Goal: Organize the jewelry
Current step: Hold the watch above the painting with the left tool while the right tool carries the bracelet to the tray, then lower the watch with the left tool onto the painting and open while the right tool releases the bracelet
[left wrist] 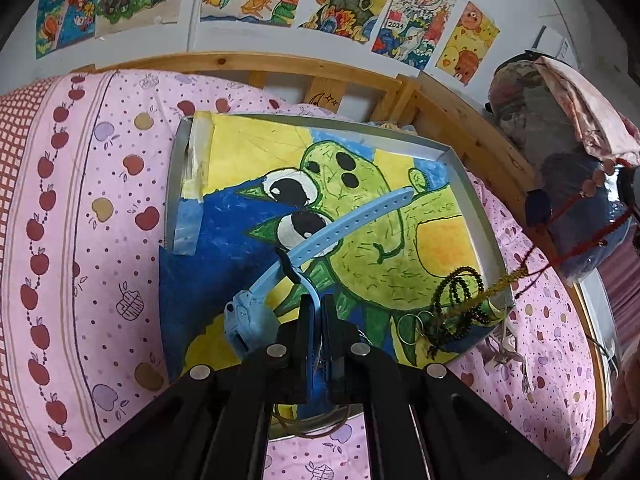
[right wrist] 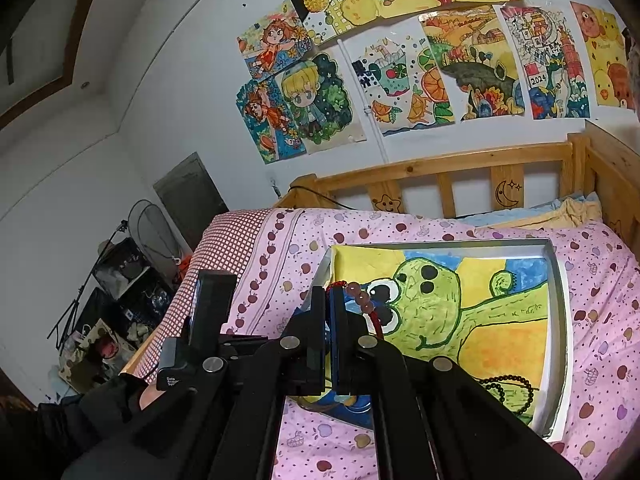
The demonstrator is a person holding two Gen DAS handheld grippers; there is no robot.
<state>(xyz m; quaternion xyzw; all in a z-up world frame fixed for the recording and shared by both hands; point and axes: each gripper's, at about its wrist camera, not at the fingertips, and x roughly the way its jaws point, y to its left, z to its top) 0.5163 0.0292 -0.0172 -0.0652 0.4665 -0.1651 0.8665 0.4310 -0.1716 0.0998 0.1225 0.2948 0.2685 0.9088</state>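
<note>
A light blue watch [left wrist: 244, 320] with a long holed strap [left wrist: 352, 224] hangs over the silver tray [left wrist: 468, 184]. My left gripper [left wrist: 318, 300] is shut on the watch's short strap end. The tray is lined with a painted green-creature drawing. A black bead bracelet [left wrist: 460, 292], key rings [left wrist: 416, 324] and a gold tassel [left wrist: 496, 284] lie in the tray's near right corner. My right gripper [right wrist: 330, 292] is shut on a red cord necklace with pinkish beads [right wrist: 360, 298], held over the tray's [right wrist: 560, 300] left edge. The black bracelet [right wrist: 512, 392] shows in this view too.
The tray rests on a pink apple-print bedsheet [left wrist: 100, 200] inside a wooden bed rail [right wrist: 440, 168]. Drawings cover the wall [right wrist: 400, 80]. A wrapped bundle [left wrist: 560, 140] sits at the right. Shelves and a stand [right wrist: 120, 280] fill the floor beside the bed. A dark sleeve [right wrist: 112, 408] shows low left.
</note>
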